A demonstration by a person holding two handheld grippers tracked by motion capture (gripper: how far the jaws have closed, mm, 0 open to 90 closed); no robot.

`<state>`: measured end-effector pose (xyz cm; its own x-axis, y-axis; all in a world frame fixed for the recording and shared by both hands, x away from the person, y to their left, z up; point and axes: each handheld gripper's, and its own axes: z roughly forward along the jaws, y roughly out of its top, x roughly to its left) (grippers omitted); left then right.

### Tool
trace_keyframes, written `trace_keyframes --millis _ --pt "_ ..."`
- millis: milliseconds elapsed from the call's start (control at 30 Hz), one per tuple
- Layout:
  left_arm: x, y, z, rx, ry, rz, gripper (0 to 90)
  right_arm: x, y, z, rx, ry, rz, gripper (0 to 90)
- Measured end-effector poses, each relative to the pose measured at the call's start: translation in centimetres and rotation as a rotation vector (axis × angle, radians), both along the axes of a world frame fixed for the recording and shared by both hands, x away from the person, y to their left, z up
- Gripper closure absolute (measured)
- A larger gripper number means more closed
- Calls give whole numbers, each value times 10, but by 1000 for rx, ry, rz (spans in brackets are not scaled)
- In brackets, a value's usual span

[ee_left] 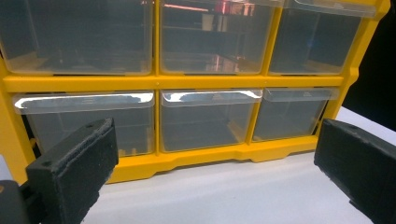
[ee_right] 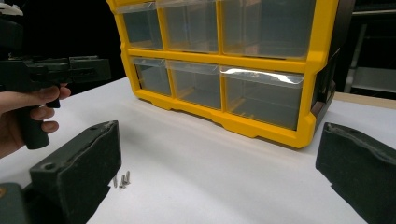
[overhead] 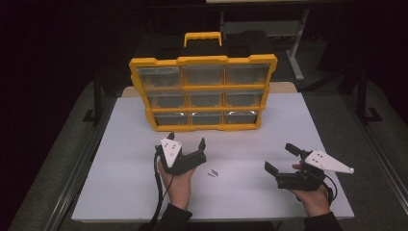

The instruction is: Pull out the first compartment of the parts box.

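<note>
I see a yellow drawer cabinet (overhead: pixel 203 94) standing upright at the far middle of the white table (overhead: pixel 120 144), its nine clear drawers facing me, all pushed in. My left gripper (overhead: pixel 186 148) hovers just in front of the cabinet, jaws spread wide with nothing between them; its own view looks at the bottom row of drawers (ee_left: pixel 205 119). My right gripper (overhead: pixel 281 160) is well apart at the table's right, jaws likewise wide and empty. Small screws (overhead: pixel 211 172) lie on the table between the two grippers, nearer the left one, also seen by the right gripper's left jaw (ee_right: pixel 121 179).
</note>
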<state>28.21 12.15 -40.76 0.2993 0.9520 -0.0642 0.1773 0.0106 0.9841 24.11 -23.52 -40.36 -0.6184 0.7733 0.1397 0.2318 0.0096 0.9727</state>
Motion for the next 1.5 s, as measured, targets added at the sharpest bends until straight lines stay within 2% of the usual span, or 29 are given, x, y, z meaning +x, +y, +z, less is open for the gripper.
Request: trace_keyframes --millis 167,267,367,400,567,600,667,867,1067,1233,1267,1333,1367,1500 --pt "1 -1 0 23 -8 3 0 0 0 0 0 -1 1 0" --pt "2 0 0 59 -6 1 0 0 0 0 0 0 0 0" --pt "2 0 0 72 -3 4 0 0 0 0 -2 -1 2 0" --pt "3 1 0 100 0 4 0 0 0 0 -2 0 3 0" --pt "5 -1 0 118 -7 8 0 0 0 0 -1 1 3 0" --pt "5 -1 0 142 -1 10 0 0 0 0 -1 0 3 0" --pt "5 -1 0 157 5 8 0 0 0 0 -2 1 3 0" --pt "6 -3 -1 182 4 17 0 0 0 0 -2 1 4 0" --pt "7 -3 -2 229 11 11 0 0 0 0 -1 0 4 0" --pt "7 -3 -2 245 22 6 0 0 0 0 2 0 4 0" --pt "7 -3 -1 276 26 5 0 0 0 0 3 -1 4 0" --pt "7 -3 0 301 30 3 0 0 0 0 2 -3 5 0" --pt "7 -5 0 298 22 6 0 0 0 0 2 -3 5 0" --pt "7 -6 1 340 22 3 0 0 0 0 3 -2 4 0"
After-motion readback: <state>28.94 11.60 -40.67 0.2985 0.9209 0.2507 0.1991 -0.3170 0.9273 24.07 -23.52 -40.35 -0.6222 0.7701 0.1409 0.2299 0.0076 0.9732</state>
